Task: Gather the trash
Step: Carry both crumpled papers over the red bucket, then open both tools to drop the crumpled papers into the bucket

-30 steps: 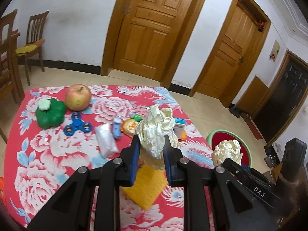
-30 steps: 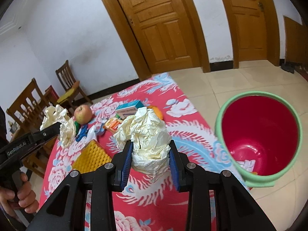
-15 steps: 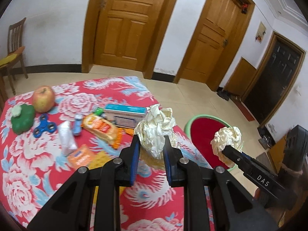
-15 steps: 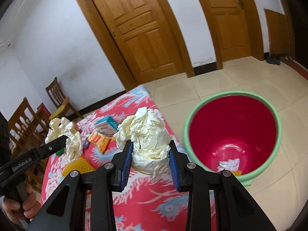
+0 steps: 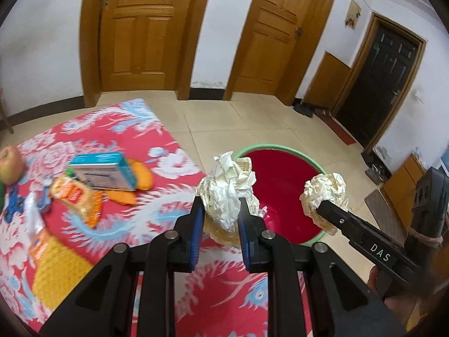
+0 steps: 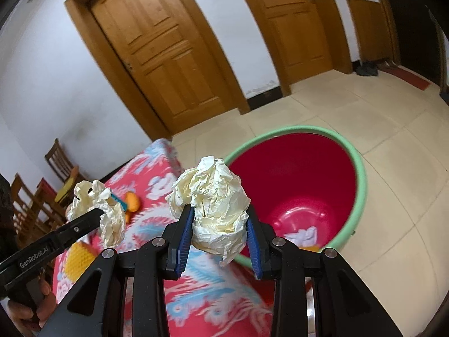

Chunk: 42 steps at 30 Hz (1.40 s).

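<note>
Two crumpled paper wads, light, soft, crushable: left tongs clamp one wad, right tongs the other wad, mid-body, beside the red bin.

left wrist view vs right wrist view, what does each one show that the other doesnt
Only the left wrist view shows the apple, the blue box, the snack packet and the dark door.

Only the right wrist view shows the wooden chairs and the white scraps at the bottom of the bucket.

Both show the flowered tablecloth, the red bucket with its green rim, and a crumpled paper ball in each gripper: the left gripper holds one paper ball, the right gripper the other paper ball.
</note>
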### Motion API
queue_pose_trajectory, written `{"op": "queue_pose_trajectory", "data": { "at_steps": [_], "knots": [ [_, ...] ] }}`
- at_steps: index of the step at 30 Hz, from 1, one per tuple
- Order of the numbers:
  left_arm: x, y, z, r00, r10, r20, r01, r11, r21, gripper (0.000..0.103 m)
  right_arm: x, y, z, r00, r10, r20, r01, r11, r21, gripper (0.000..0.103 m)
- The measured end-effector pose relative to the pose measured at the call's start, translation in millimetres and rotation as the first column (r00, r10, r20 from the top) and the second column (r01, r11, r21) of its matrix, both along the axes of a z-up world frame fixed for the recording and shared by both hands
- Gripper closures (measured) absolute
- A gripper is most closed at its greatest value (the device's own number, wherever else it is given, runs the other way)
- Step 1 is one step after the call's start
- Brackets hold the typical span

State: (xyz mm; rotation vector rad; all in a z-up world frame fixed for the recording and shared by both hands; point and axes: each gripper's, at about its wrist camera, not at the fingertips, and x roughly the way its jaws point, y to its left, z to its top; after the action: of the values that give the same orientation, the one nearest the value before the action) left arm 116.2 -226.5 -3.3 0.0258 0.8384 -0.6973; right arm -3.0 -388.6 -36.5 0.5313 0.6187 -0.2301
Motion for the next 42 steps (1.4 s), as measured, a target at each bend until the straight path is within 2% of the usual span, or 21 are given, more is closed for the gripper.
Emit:
{"op": "queue_pose_trajectory", "data": {
  "at_steps": [7,20,25,28,31,34,42],
  "knots": [
    [7.3,-39.2,-17.0,0.998,-0.059,-0.021,0.060,0.998,0.026,0.080,-0.5,-23.8,-12.4,0.998,-0.050,-0.037,0.051,0.999,0.010,0.067],
    [23.3,-79.7,-45.3,0.990,-0.120,-0.068,0.124,0.991,0.058,0.080,6.4,-50.5,-35.6,0.988,-0.105,-0.113,0.109,0.993,0.032,0.065],
    [26.3,-87.9,-51.5,0.989,-0.129,-0.071,0.134,0.989,0.069,0.080,9.1,-54.1,-41.2,0.984,-0.117,-0.134,0.123,0.992,0.039,0.064],
    [27.4,-90.5,-52.8,0.989,-0.129,-0.078,0.135,0.988,0.070,0.069,9.4,-56.5,-42.1,0.983,-0.120,-0.137,0.127,0.991,0.041,0.063],
    [26.5,-90.1,-52.1,0.990,-0.123,-0.072,0.128,0.989,0.068,0.065,7.6,-56.4,-41.0,0.983,-0.124,-0.135,0.132,0.990,0.045,0.062],
    [24.5,-89.1,-50.8,0.991,-0.115,-0.069,0.120,0.990,0.071,0.064,7.0,-57.3,-41.0,0.983,-0.127,-0.130,0.135,0.990,0.047,0.057],
    [19.5,-77.4,-44.9,0.993,-0.094,-0.066,0.098,0.994,0.057,0.064,5.2,-56.6,-34.7,0.984,-0.133,-0.115,0.139,0.989,0.043,0.052]
  ]
}}
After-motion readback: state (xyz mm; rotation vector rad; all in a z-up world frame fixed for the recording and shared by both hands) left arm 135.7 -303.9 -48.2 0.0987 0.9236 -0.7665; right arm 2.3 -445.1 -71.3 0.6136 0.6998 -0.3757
